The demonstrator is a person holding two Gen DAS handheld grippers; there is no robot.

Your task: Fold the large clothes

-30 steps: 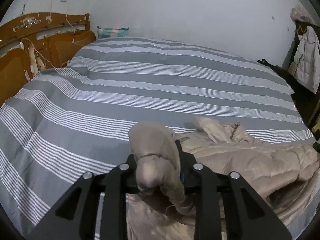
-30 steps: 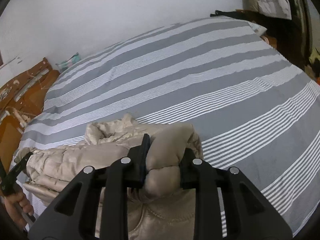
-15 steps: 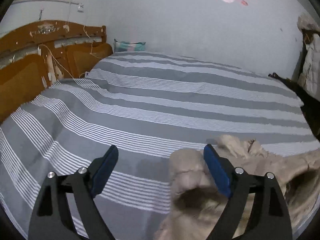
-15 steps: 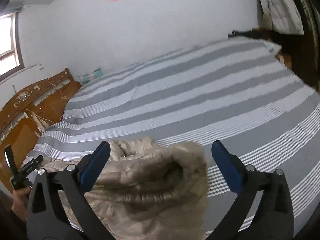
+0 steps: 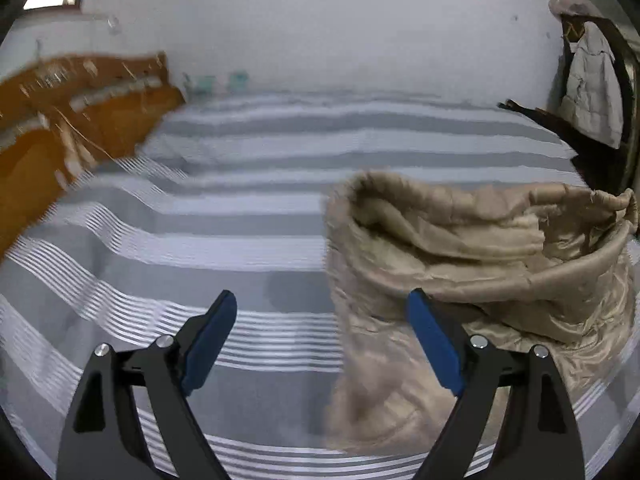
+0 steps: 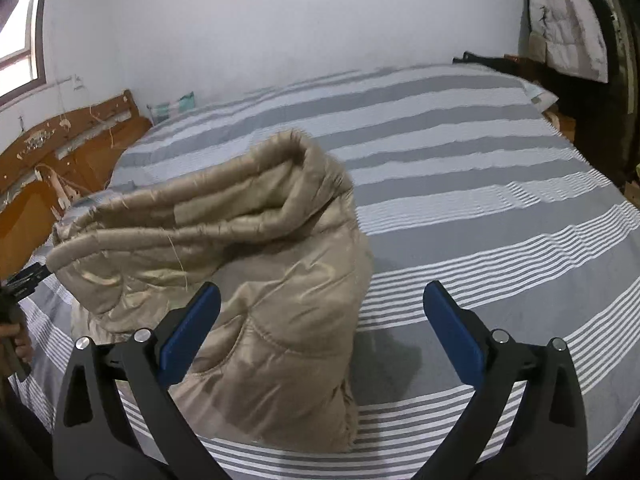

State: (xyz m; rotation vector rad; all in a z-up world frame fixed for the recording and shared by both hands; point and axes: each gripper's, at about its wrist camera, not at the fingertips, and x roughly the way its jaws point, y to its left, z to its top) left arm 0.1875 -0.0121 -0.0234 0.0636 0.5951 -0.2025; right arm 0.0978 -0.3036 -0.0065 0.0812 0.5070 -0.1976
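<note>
A beige quilted puffer jacket (image 5: 472, 256) lies bunched on the grey-and-white striped bed (image 5: 240, 216), at the right of the left wrist view. My left gripper (image 5: 320, 332) is open, its blue pads apart; the jacket's edge hangs loose between them, nearer the right pad. In the right wrist view the same jacket (image 6: 248, 264) fills the lower left. My right gripper (image 6: 320, 332) stands wide open; jacket cloth lies between the pads, nearer the left one, and neither presses on it. At that view's left edge a hand (image 6: 16, 340) holds the other gripper.
A wooden headboard (image 5: 64, 120) runs along the bed's left side, with a small pillow (image 6: 172, 106) by the white wall. A pale coat (image 6: 564, 20) hangs on a dark stand at the right. The striped bedspread (image 6: 480, 184) stretches beyond the jacket.
Both grippers were shut on folds of the jacket a second ago and have opened, letting it go. Both have drawn back, and the jacket now sits in a loose heap on the bed.
</note>
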